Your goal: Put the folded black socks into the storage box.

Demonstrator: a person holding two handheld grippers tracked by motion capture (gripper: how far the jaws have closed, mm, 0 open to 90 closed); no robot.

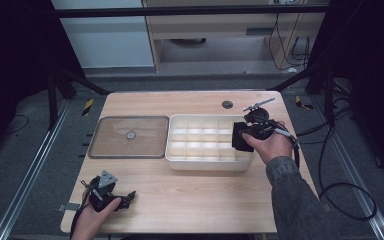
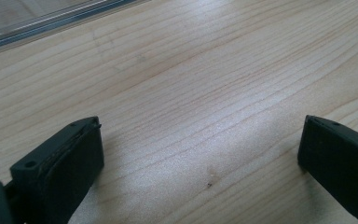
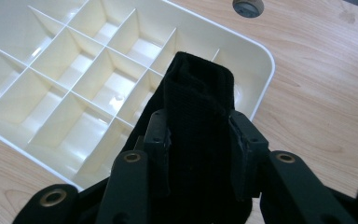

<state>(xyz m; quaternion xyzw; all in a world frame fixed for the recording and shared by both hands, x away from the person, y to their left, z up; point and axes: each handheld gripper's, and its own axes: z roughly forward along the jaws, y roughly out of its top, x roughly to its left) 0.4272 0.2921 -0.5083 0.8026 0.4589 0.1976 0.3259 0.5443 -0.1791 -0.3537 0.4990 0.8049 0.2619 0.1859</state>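
My right gripper (image 3: 200, 130) is clamped on a folded black cloth bundle (image 3: 196, 107), holding it over the right end of the cream divided tray (image 3: 265, 65), above the end compartments. Every cell I can see in that tray is empty, so by my read nothing is stowed yet. The clear lid (image 1: 129, 136) lies off to the left. My left gripper (image 2: 200, 149) rests on the wooden table (image 2: 205, 79), jaws wide apart, holding nothing. Left to do, I judge: lower the bundle into a cell and let go

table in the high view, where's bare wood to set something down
Bare wood on the table: the near strip between the left gripper and the sleeve, and the far edge behind the lid. Crowded around the divided tray, where the right gripper holds a black strap.
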